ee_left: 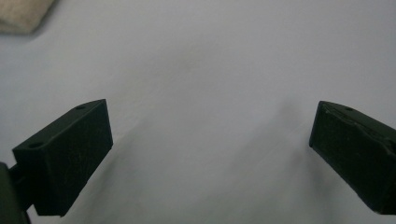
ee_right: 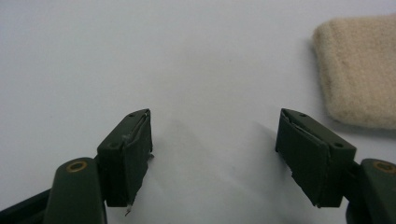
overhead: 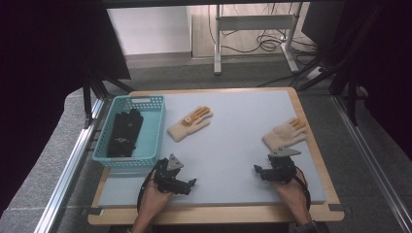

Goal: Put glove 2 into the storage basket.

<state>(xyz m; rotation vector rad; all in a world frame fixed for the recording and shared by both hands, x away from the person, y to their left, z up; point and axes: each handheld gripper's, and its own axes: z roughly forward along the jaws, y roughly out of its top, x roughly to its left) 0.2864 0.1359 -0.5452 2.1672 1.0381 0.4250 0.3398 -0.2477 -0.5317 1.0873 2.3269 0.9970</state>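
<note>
**Cream gloves out on the grey desk, both grippers empty**

Cream knit is what you are working around: one glove [overhead: 189, 123] with orange fingertips lies just right of the teal basket [overhead: 154, 127], and a second cream glove [overhead: 285, 133] lies well to the right of that basket, near the desk's right edge. Inside the basket, against its left wall, you have a pair of black gloves [overhead: 123, 132] lying flat.

Your left gripper [overhead: 190, 184] sits just below the basket's near right corner, low over the grey desk [overhead: 228, 141]. In the left gripper view its fingers [ee_left: 70, 158] stand wide apart, bare desk between them, nothing held. A scrap of cream fabric [ee_left: 23, 16] peeks in at the top left corner of that view, clear of the fingers.

Your right gripper [overhead: 257, 170] is far right of the basket, just below the second cream glove and pointing back toward the basket's side. In the right gripper view its fingers [ee_right: 130, 154] are spread wide too, with only desk between them. The glove's cuff [ee_right: 359, 70] lies beside the right-hand finger in that view, close but not touching it, so you grip nothing there either.

Both of your hands [overhead: 155, 199] come in from the near edge of the desk, well below the basket.
</note>
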